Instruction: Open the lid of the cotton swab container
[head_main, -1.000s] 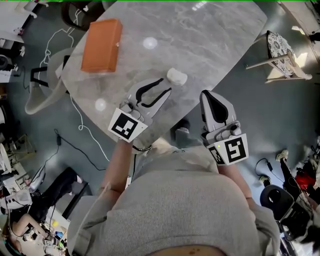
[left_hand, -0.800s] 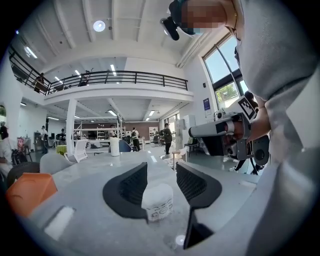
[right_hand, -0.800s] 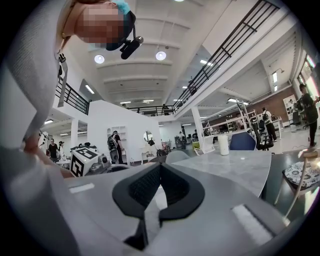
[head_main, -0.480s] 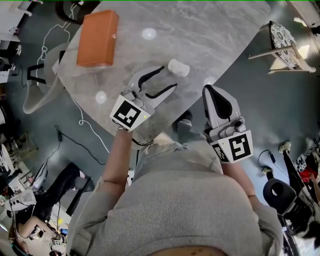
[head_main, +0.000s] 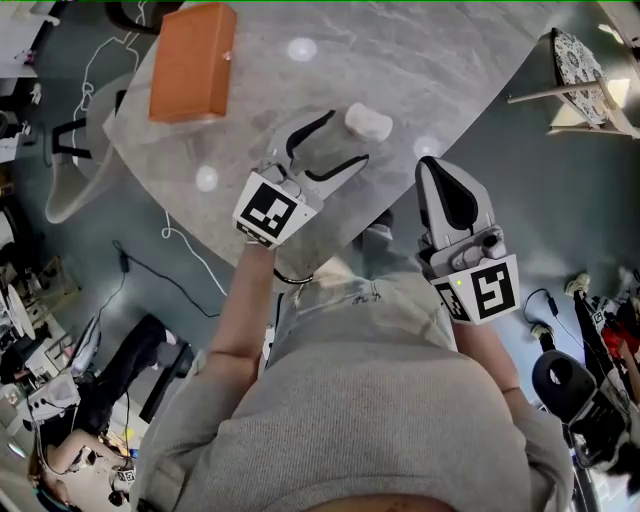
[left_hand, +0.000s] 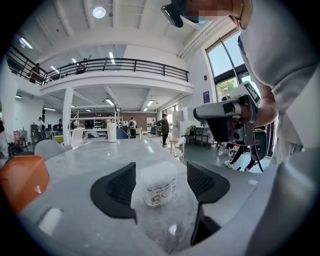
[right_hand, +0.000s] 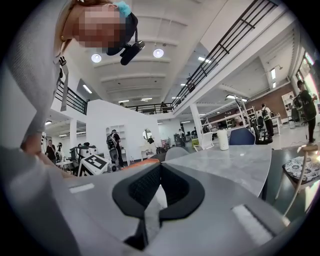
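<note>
The cotton swab container (head_main: 368, 122) stands upright on the grey marble surface (head_main: 430, 55), a little above the centre of the head view, and its lid seems to be still in place. The left gripper (head_main: 348, 137) is the nearer one. Its fingers (left_hand: 117, 190) have just been opening and are now spread wide, and they point toward the upper right of the frame. The container (left_hand: 157, 182) is directly ahead of them, in line with the gap and just at its mouth. Neither finger touches it, and it is not yet deep between them. I judge that a short push forward along this line would bring the fingers to both sides of its body.

The right gripper (head_main: 436, 168) hangs beyond the surface's edge at the centre right, farther from the container. Its fingers are pressed together with nothing between them.

An orange box (head_main: 192, 62) lies well apart at the upper left.
</note>
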